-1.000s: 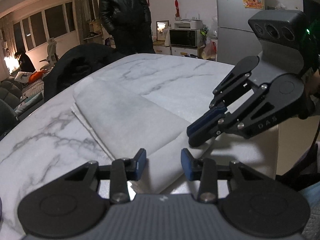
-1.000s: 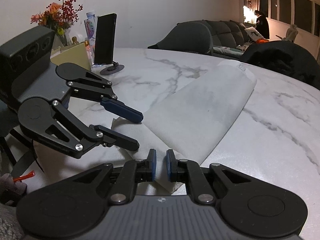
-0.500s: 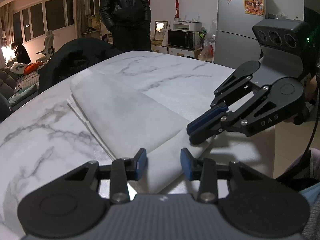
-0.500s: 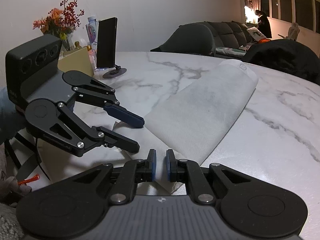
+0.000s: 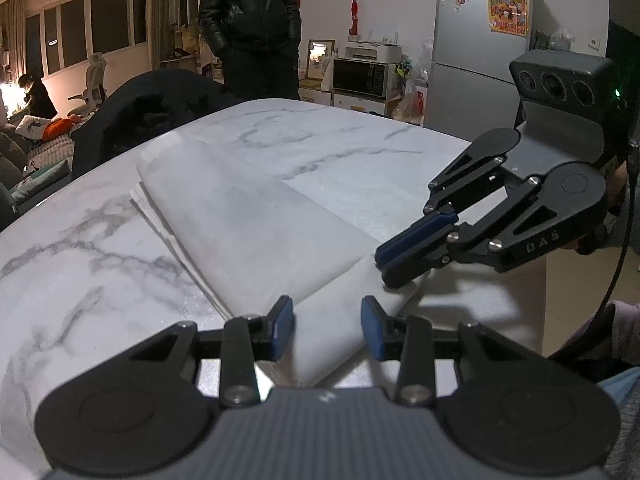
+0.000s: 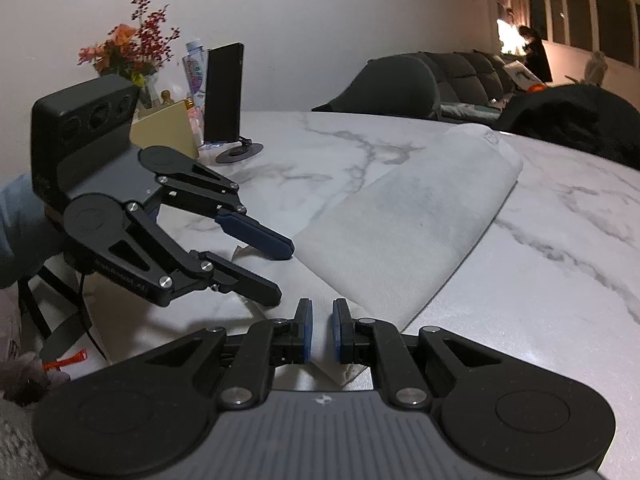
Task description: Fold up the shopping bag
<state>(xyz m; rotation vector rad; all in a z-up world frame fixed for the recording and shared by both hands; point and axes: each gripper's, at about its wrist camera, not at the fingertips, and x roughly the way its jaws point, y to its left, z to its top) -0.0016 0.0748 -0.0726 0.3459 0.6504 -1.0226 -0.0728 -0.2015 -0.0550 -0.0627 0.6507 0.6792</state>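
Observation:
A white shopping bag (image 5: 248, 220) lies flat on the marble table (image 5: 80, 260), folded lengthwise into a long strip, with a lower layer showing at its near end. My left gripper (image 5: 327, 330) is open just above that near end. My right gripper (image 5: 384, 270) is beside it at the bag's near right corner, jaws almost together. In the right wrist view the bag (image 6: 408, 216) runs away to the upper right. The right gripper (image 6: 322, 330) keeps a narrow gap with flat fabric visible in it, gripping nothing. The left gripper (image 6: 280, 274) is on the left, spread open.
A person in a black jacket (image 5: 250, 28) stands beyond the table's far end. A black coat (image 5: 152, 120) hangs over a chair there. A phone on a stand (image 6: 224, 100), a bottle (image 6: 194, 68), flowers (image 6: 128, 52) and a box (image 6: 168, 128) stand at one table edge.
Both grippers have stayed almost in place over the bag's near end, with only a slight shift of view. Neither jaw gap has changed, and the bag lies as before.

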